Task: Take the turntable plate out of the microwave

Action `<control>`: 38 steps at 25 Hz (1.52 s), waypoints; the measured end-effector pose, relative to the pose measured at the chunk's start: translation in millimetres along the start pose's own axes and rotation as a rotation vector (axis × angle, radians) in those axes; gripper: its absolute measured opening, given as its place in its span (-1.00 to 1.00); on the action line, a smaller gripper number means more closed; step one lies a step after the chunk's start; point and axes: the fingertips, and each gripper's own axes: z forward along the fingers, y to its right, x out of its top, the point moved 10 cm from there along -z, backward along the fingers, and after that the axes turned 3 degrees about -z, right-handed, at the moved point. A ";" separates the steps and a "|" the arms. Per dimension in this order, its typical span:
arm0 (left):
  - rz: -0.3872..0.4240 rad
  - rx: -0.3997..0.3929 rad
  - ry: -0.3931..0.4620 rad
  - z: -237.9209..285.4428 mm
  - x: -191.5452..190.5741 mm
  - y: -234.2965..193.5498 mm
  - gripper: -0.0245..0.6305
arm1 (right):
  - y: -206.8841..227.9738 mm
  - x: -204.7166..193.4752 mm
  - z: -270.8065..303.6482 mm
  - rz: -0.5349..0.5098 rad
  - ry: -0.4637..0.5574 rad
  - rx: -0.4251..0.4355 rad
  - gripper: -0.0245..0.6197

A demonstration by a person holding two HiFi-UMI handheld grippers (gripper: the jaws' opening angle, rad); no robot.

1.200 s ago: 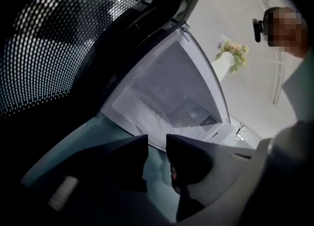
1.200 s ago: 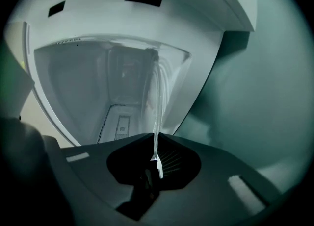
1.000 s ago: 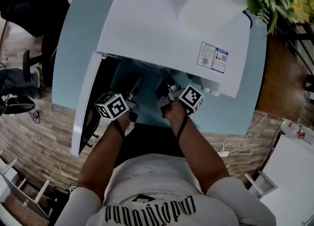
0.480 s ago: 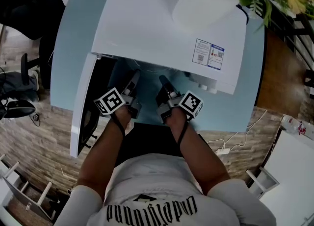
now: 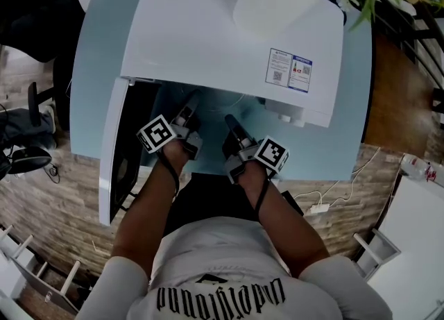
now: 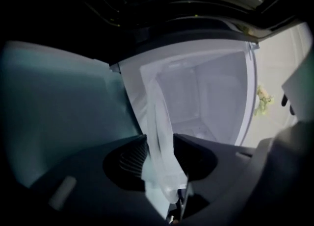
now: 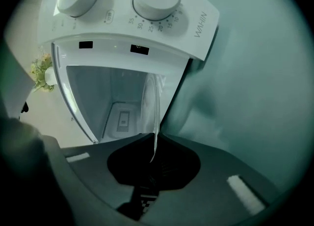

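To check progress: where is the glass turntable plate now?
Right gripper view: the glass turntable plate has its rim pinched by the right gripper, at the mouth of the open microwave.

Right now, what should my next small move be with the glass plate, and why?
Probably slide the left gripper back off the turntable plate: its fingers have just been opening, with the rim loose between them, while the right gripper pinches it.

Left gripper [image 6: 158, 147] jaws just been opening, now wide apart; turntable plate [image 6: 161, 119] rim between them. Its marker cube [image 5: 156, 135] rolled, shifted up-frame. Right gripper [image 5: 230, 123] drawn back from microwave [image 5: 229, 27], lower in head view.
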 end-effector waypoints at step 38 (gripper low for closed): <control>-0.188 -0.194 0.127 -30.6 -17.2 7.7 -0.70 | -11.1 -24.5 -26.8 -0.050 -0.063 0.066 -0.82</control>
